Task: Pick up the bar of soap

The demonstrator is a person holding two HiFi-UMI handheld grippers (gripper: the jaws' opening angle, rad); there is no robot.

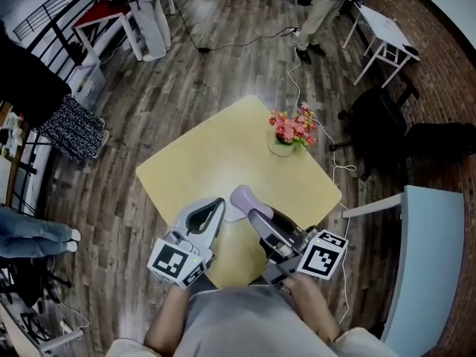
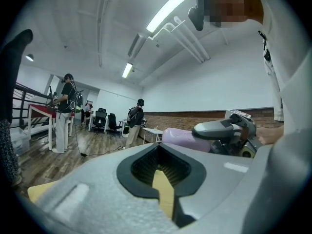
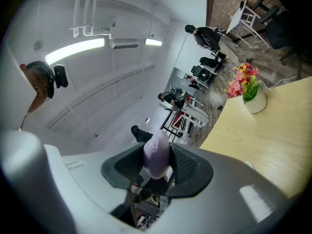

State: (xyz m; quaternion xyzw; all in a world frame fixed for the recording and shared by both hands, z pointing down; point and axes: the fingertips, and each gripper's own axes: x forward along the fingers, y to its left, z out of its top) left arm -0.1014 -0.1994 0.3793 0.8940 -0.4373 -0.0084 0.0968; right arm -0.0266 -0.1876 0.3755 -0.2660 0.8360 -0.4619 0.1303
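Observation:
The bar of soap is a rounded lilac block, and my right gripper is shut on it, holding it above the yellow table near the front edge. In the right gripper view the soap stands on end between the dark pads, its tip poking past them. My left gripper hovers just left of it, jaws together with nothing between them. The left gripper view shows the soap and the right gripper's jaw over it to the right.
A white pot of pink flowers stands at the table's far right. A flat white piece lies on the table under the soap. Around the table are a black chair, a white side table, a floor cable and standing people.

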